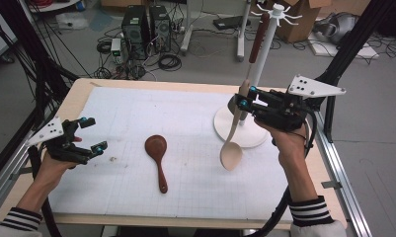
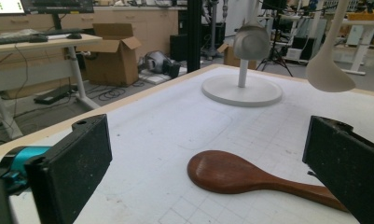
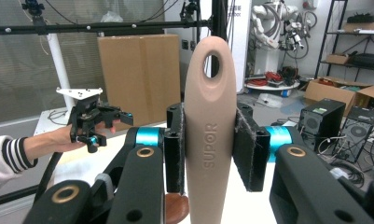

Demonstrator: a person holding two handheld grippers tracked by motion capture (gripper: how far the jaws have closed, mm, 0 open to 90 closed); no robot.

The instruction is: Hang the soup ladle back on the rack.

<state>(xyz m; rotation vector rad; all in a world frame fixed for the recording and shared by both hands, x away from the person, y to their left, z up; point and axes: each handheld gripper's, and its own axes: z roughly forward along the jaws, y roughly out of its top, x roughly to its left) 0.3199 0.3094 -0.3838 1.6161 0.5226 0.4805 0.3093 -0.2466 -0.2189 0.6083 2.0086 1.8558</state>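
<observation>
A pale wooden spoon (image 1: 232, 148) hangs bowl-down above the white mat, just in front of the rack's base. My right gripper (image 1: 243, 100) is shut on its handle. In the right gripper view both pads press the handle (image 3: 209, 140), which has a hole near its tip. A dark brown spoon (image 1: 157, 153) lies flat on the mat's middle. My left gripper (image 1: 87, 134) hovers open at the mat's left edge with nothing between its jaws. In the left gripper view the brown spoon (image 2: 231, 172) lies ahead between the open jaws, and the pale spoon's bowl (image 2: 329, 70) hangs farther off.
A white rack with a round base (image 1: 252, 136) and a hooked pole (image 1: 269, 37) stands at the back right. A dark-handled utensil (image 1: 258, 39) hangs from it. The white gridded mat (image 1: 121, 113) covers most of the wooden table. A black frame post (image 1: 343, 54) rises at the right.
</observation>
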